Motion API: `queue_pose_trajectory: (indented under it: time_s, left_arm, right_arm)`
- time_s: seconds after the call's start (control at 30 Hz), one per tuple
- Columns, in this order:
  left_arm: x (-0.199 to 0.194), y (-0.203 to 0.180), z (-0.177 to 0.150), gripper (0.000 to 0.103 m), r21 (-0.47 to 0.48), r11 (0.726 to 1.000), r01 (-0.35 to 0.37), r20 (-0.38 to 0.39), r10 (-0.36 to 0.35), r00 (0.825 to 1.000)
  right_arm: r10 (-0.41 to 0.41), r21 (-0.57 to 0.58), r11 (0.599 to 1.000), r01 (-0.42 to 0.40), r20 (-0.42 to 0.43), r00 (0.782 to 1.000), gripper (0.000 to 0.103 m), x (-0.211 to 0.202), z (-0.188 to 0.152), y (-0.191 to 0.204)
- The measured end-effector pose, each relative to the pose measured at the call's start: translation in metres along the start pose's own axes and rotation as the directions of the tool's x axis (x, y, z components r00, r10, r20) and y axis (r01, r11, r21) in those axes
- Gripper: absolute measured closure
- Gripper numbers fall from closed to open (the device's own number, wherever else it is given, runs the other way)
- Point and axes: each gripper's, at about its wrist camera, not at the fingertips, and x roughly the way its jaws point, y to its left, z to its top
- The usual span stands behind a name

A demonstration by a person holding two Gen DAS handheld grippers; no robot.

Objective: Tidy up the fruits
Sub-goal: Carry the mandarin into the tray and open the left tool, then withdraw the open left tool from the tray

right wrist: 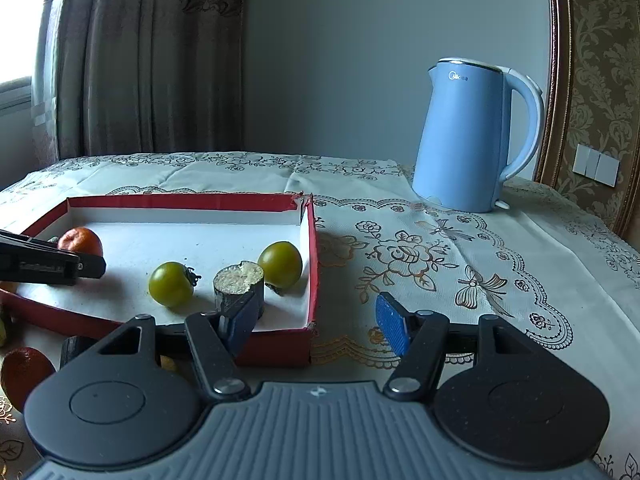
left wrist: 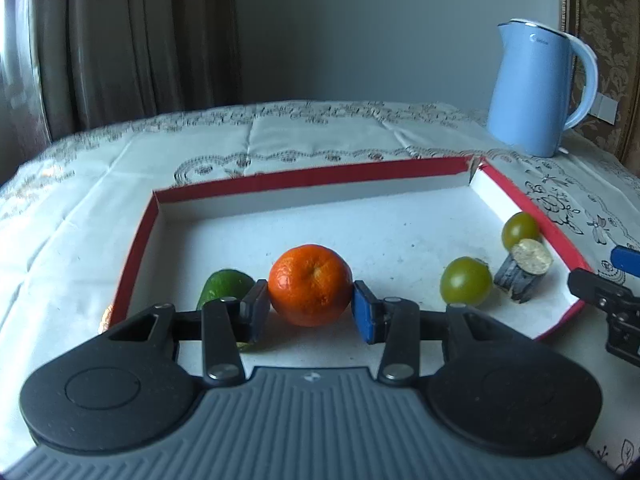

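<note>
- Left tongs (left wrist: 311,309) are clamped on the tangerine (left wrist: 309,285), pads pressed against both its sides, over the floor of the red-rimmed box (left wrist: 280,186), near the box's front edge.
- Can't tell whether the tangerine is resting on the box floor or just above it.
- Right tongs (right wrist: 316,322) stand open with nothing between them, parked at the box's front right corner, over the tabletop (right wrist: 460,264).
- Already in the box: green avocado (left wrist: 224,286) just left of the tangerine, two green tomatoes (left wrist: 466,281) toward the box's right wall, and a dark cut stub (left wrist: 522,270) between those two.
- Outside the box, off its front left corner: another orange fruit (right wrist: 24,372) on the tabletop.
- Blue kettle (right wrist: 468,136) sits well behind the box's right side, not in play.
- Step, my read: placing the tangerine into the box.
- Next: settle it on the floor, release, and back out without bumping the avocado. It's round, so it may roll.
</note>
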Motion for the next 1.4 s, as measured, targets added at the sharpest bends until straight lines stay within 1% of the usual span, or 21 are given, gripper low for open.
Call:
queue_pose_trajectory:
  time_s: [0.1, 0.17, 0.27, 0.37, 0.43, 0.53, 0.73, 0.87, 1.0, 1.07, 1.17, 1.27, 1.4]
  left_arm:
    - [0.000, -0.002, 0.000, 0.062, 0.016, 1.000, -0.012, 0.013, 0.012, 1.000]
    - [0.001, -0.003, 0.000, 0.062, 0.022, 1.000, -0.007, 0.012, 0.006, 1.000]
    - [0.002, -0.008, -0.002, 0.062, 0.052, 0.999, -0.017, 0.017, 0.016, 1.000]
    - [0.003, -0.008, -0.003, 0.061, 0.054, 0.999, -0.006, 0.014, 0.006, 1.000]
    - [0.002, -0.006, -0.003, 0.061, 0.043, 0.999, -0.010, 0.018, 0.009, 1.000]
    - [0.000, -0.004, -0.003, 0.057, 0.029, 1.000, -0.006, 0.024, 0.005, 1.000]
    - [-0.005, -0.006, -0.005, 0.046, 0.043, 0.999, -0.004, 0.018, 0.004, 1.000]
    - [-0.015, -0.002, -0.005, 0.045, 0.022, 1.000, -0.009, 0.029, 0.009, 1.000]
    - [-0.022, 0.002, -0.006, 0.042, 0.011, 1.000, -0.026, 0.030, 0.026, 0.999]
    - [-0.026, 0.003, -0.007, 0.042, 0.000, 0.999, -0.038, 0.036, 0.037, 0.999]
    - [-0.035, 0.008, -0.008, 0.038, -0.024, 0.999, -0.035, 0.040, 0.036, 0.999]
    - [-0.044, 0.011, -0.011, 0.034, -0.032, 0.998, -0.054, 0.051, 0.055, 0.997]
    - [-0.055, 0.014, -0.015, 0.034, -0.038, 0.997, -0.061, 0.056, 0.063, 0.996]
  right_arm:
    - [0.003, -0.001, 1.000, -0.003, -0.001, 1.000, 0.038, 0.000, 0.000, 0.000]
    - [0.004, -0.001, 1.000, -0.004, -0.001, 1.000, 0.038, 0.001, 0.000, 0.001]
    - [0.002, -0.002, 1.000, -0.002, -0.001, 1.000, 0.038, 0.001, 0.000, 0.001]
    - [-0.001, -0.001, 1.000, 0.001, -0.002, 1.000, 0.032, 0.001, 0.000, 0.001]
    - [-0.002, 0.000, 1.000, 0.002, -0.001, 1.000, 0.032, 0.001, 0.000, 0.001]
    - [-0.002, 0.000, 1.000, 0.002, -0.001, 1.000, 0.032, 0.001, 0.000, 0.001]
    - [-0.004, 0.007, 1.000, 0.004, -0.002, 1.000, 0.032, 0.001, 0.000, -0.001]
    - [-0.007, 0.017, 1.000, 0.007, -0.004, 1.000, 0.031, 0.001, 0.000, -0.003]
    - [-0.014, 0.020, 1.000, 0.014, 0.002, 1.000, 0.024, 0.001, 0.000, -0.003]
    - [-0.017, 0.022, 1.000, 0.017, 0.008, 1.000, 0.024, 0.000, 0.000, -0.003]
    - [-0.019, 0.023, 1.000, 0.019, 0.007, 1.000, 0.024, 0.000, 0.000, -0.003]
    - [-0.019, 0.023, 1.000, 0.019, 0.005, 1.000, 0.024, 0.000, 0.000, -0.003]
    - [-0.022, 0.024, 0.999, 0.022, 0.002, 1.000, 0.024, 0.000, 0.000, -0.004]
